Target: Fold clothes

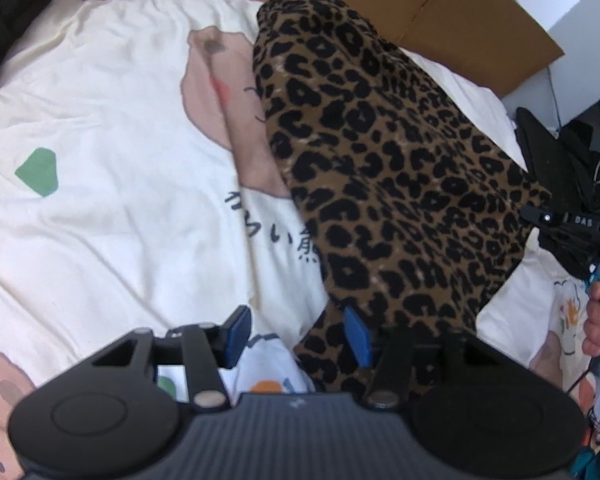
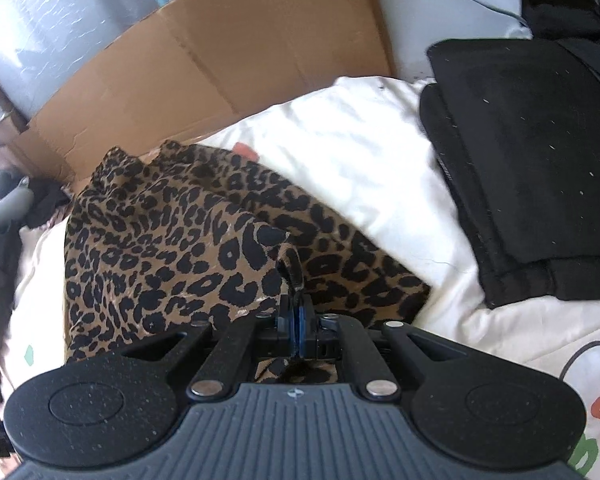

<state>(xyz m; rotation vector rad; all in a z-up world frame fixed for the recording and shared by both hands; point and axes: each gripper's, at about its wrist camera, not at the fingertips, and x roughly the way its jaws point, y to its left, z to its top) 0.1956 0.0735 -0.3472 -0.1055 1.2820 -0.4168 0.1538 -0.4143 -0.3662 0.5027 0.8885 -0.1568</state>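
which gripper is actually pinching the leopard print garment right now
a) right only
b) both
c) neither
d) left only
a) In the right wrist view the right gripper has its blue pads closed on a fold of the leopard print garment, while in the left wrist view the left gripper stands open, its pads apart with the fabric only lying beside one of them.

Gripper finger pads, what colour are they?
Blue pads, clearest in the left wrist view.
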